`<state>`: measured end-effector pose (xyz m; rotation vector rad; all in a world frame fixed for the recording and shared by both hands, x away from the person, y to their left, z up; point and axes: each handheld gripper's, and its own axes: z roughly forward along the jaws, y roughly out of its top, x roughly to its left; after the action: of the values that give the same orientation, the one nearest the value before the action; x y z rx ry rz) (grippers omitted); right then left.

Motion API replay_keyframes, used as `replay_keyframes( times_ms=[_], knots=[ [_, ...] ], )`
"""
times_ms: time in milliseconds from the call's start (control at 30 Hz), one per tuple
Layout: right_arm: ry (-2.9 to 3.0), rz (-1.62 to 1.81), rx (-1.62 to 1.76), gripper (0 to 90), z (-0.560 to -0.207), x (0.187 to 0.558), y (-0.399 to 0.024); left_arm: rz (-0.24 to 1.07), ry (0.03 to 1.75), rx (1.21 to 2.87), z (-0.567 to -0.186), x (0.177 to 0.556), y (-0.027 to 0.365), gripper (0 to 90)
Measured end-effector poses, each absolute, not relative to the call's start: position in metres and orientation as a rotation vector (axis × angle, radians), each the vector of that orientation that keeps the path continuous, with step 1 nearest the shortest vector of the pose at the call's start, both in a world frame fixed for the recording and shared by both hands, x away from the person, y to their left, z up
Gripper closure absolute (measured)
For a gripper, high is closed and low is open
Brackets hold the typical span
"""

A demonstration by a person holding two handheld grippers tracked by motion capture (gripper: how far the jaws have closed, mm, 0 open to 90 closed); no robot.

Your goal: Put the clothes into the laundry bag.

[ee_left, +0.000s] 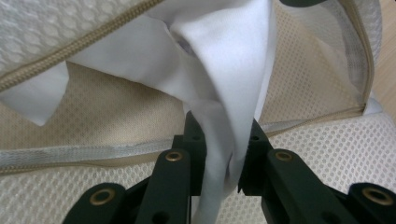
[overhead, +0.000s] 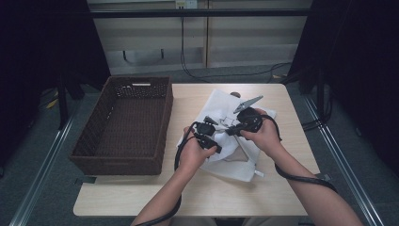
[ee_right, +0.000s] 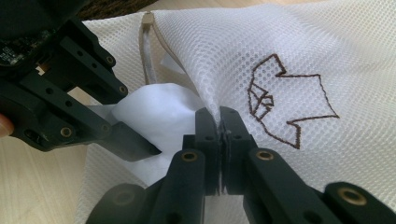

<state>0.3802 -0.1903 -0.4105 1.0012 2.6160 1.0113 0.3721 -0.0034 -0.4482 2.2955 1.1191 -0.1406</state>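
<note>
A white mesh zip bag (overhead: 221, 106) lies on the wooden table (overhead: 188, 197), with both hands over it. My left gripper (ee_left: 219, 140) is shut on a fold of plain white cloth (ee_left: 233, 60), which hangs into the bag's open mouth beside the beige zipper (ee_left: 70, 51). My right gripper (ee_right: 219, 126) is shut on the edge of the mesh bag (ee_right: 289, 51), lifting it next to a brown stitched logo (ee_right: 285, 102). The left gripper (ee_right: 135, 144) shows at the left of the right gripper view, its tip in the white cloth (ee_right: 154, 112). From above, the left gripper (overhead: 217, 126) and the right gripper (overhead: 230, 130) nearly meet.
A dark brown wicker basket (overhead: 117, 165) stands on the left half of the table, close beside the bag. Black cables trail from both grippers along the forearms. Bare tabletop lies in front of the bag.
</note>
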Motion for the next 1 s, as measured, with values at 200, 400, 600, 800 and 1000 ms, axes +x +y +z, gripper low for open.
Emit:
replay_keyframes(
  times_ms=[200,400,600,800,1000],
  knots=[
    [2.620,1.024,0.990,88.1,-0.4109,0.3805,-0.1899,-0.133,1.119,2.284,-0.4491,0.3730,-0.0037,77.6],
    [2.624,1.020,0.989,88.1,-0.4109,0.3804,-0.1896,-0.133,1.116,2.285,-0.4506,0.3738,-0.0041,77.5],
    [2.616,1.020,0.993,88.1,-0.4104,0.3801,-0.1896,-0.121,1.119,2.276,-0.4502,0.3740,-0.0061,77.4],
    [2.616,1.002,0.997,88.1,-0.4103,0.3792,-0.1891,-0.114,1.130,2.261,-0.4517,0.3738,-0.0089,77.3],
    [2.613,1.009,0.996,88.1,-0.4104,0.3797,-0.1892,-0.101,1.126,2.267,-0.4518,0.3743,-0.0097,77.2]
  ],
)
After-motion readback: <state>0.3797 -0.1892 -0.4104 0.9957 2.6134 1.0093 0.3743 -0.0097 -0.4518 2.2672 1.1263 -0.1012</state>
